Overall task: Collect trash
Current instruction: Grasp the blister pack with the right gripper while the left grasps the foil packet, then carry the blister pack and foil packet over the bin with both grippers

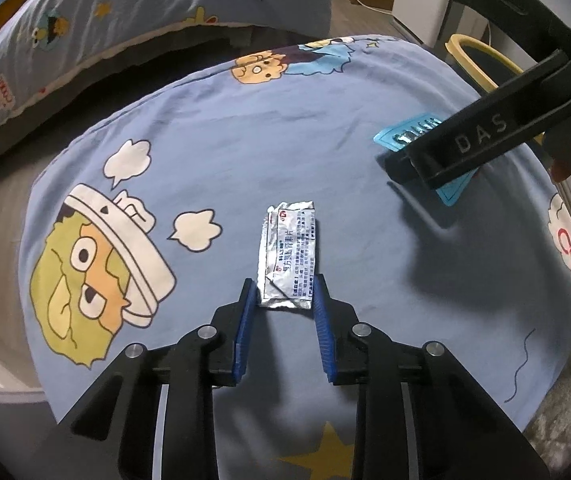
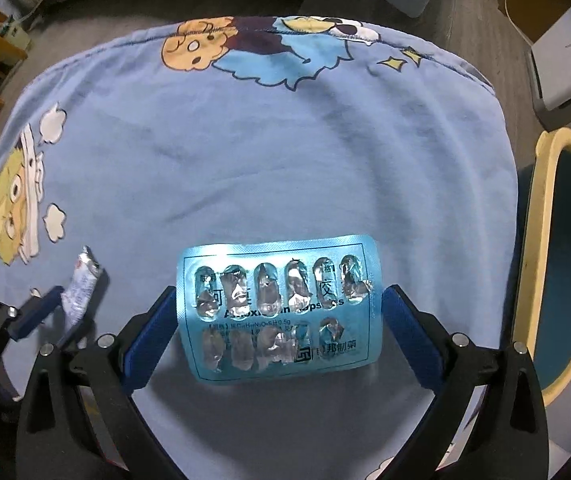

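Blue cartoon-print sheet (image 2: 285, 152) covers the table; yellow-rimmed bin (image 2: 545, 264) stands at its right edge. Right tongs (image 2: 279, 304) spread wide, straddling the emptied blue blister pack (image 2: 281, 308) (pads clear of it). Left tongs (image 1: 285, 292) narrowed, pads touching the silver sachet (image 1: 289, 252) lying on the sheet.

Dim indoor light, fisheye-warped edges
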A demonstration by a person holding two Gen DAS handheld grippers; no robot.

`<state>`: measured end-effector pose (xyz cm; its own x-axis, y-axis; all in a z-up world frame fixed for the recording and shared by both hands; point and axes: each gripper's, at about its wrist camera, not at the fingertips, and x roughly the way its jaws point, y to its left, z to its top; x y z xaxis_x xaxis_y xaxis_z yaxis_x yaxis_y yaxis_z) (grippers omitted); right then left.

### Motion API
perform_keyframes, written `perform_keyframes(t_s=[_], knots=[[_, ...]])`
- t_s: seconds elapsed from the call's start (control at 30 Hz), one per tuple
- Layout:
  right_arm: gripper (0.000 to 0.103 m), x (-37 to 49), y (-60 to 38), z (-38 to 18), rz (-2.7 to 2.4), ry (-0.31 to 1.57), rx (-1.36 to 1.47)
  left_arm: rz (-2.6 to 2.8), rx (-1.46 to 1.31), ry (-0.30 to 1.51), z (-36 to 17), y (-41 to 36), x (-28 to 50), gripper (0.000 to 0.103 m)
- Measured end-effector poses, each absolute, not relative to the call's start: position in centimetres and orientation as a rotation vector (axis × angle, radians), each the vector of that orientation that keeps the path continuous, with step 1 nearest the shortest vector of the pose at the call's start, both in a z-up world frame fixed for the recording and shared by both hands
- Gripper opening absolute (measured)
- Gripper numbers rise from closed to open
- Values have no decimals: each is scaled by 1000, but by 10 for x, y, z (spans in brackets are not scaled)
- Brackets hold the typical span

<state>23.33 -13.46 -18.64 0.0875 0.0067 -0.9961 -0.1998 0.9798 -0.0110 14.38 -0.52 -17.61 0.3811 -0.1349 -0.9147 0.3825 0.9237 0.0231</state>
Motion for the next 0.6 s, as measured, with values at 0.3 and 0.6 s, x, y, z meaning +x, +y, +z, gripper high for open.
perform_keyframes(t_s=[0.3, 0.6], knots=[[95, 232, -155, -161, 175, 1431, -23, -345, 254, 1091, -164, -14, 146, 28], [95, 223, -200, -121, 145, 1351, 68, -372, 281, 1059, -151, -36, 142, 22]])
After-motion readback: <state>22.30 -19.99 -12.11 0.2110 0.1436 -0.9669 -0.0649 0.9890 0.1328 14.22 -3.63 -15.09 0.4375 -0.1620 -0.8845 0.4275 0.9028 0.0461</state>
